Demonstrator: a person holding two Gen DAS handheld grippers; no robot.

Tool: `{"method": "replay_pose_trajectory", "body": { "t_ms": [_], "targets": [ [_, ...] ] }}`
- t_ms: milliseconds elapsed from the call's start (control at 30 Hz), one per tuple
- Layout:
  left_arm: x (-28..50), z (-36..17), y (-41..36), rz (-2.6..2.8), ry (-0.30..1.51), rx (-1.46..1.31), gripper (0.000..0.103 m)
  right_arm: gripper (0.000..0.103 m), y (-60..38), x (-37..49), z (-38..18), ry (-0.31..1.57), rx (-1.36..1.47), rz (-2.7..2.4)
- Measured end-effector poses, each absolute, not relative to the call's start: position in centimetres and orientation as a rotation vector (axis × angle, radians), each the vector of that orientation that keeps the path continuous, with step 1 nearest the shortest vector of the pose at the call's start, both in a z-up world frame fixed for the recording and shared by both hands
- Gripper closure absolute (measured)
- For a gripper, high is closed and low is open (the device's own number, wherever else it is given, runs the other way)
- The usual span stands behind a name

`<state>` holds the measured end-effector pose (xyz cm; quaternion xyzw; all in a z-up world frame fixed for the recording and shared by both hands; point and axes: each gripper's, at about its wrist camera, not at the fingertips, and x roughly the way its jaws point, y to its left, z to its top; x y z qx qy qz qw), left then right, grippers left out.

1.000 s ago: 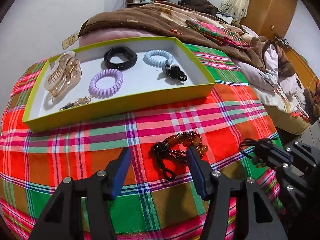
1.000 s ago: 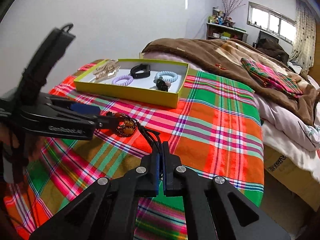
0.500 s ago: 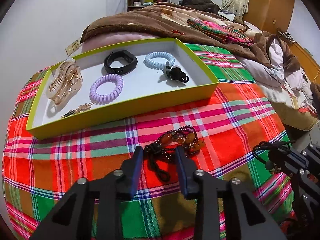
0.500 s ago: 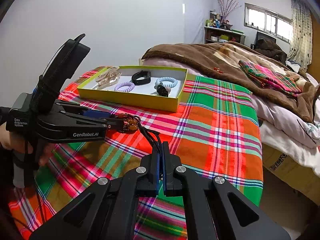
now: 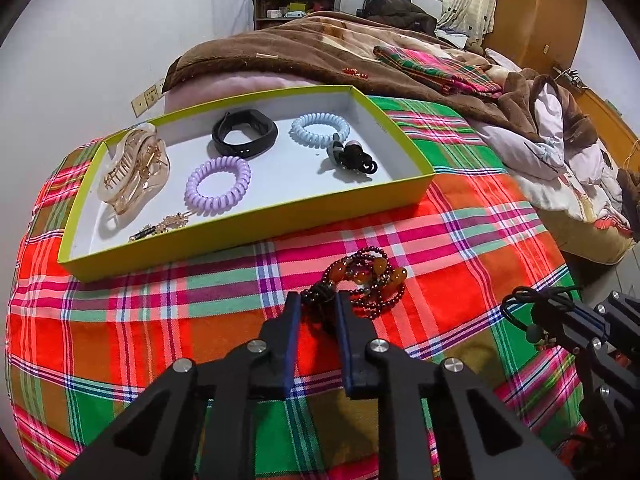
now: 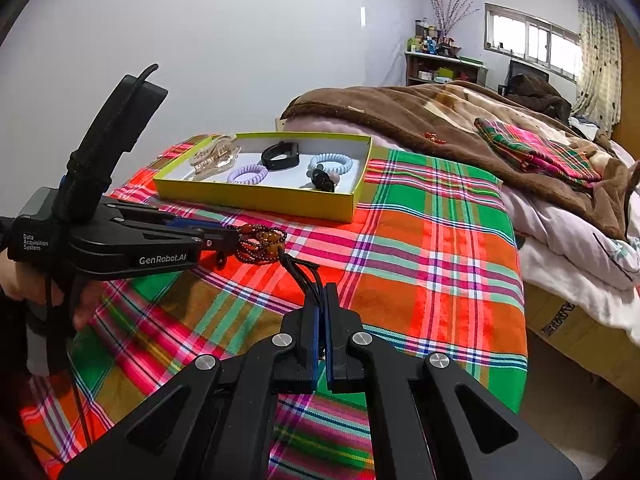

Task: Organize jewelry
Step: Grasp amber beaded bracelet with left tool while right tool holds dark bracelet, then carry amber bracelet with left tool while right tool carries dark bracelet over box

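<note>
A dark red and amber bead bracelet lies on the plaid cloth in front of the yellow-green tray. My left gripper has closed on the bracelet's dark near end; it also shows in the right wrist view next to the beads. My right gripper is shut on a black cord hair tie, held above the cloth at the right. The tray holds a clear claw clip, purple coil tie, blue coil tie, black band, black tie and a gold pin.
The plaid cloth covers a rounded table edge that drops off at the right. A bed with a brown blanket lies behind the tray. A wall stands at the left.
My left gripper moved forward and its fingers narrowed from wide open until they pinch the bracelet's near end. The right gripper stayed shut on the hair tie, nearly still.
</note>
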<state>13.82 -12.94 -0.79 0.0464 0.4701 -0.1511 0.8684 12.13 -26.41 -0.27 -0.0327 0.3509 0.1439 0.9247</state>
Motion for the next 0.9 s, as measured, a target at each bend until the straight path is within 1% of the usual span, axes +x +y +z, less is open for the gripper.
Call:
{"method": "replay_pose_trajectory", "body": {
  "t_ms": [633, 667, 700, 900],
  "targets": [
    [13.3, 2.5, -11.5, -0.328, 0.909, 0.055, 0.086, 0.102, -25.9, 12.1, 2.0, 0.670, -0.070, 0.281],
    [13.3, 2.7, -11.3, -0.334, 0.904, 0.052, 0.092, 0.102, -25.8, 12.2, 2.1, 0.666, -0.069, 0.281],
    [13.3, 3.0, -11.2, -0.338, 0.898, 0.050, 0.101, 0.102, -25.8, 12.2, 2.2, 0.664, -0.069, 0.281],
    [13.5, 4.1, -10.5, -0.354, 0.877, 0.034, 0.101, 0.102, -25.2, 12.2, 2.7, 0.654, -0.073, 0.283]
  ]
}}
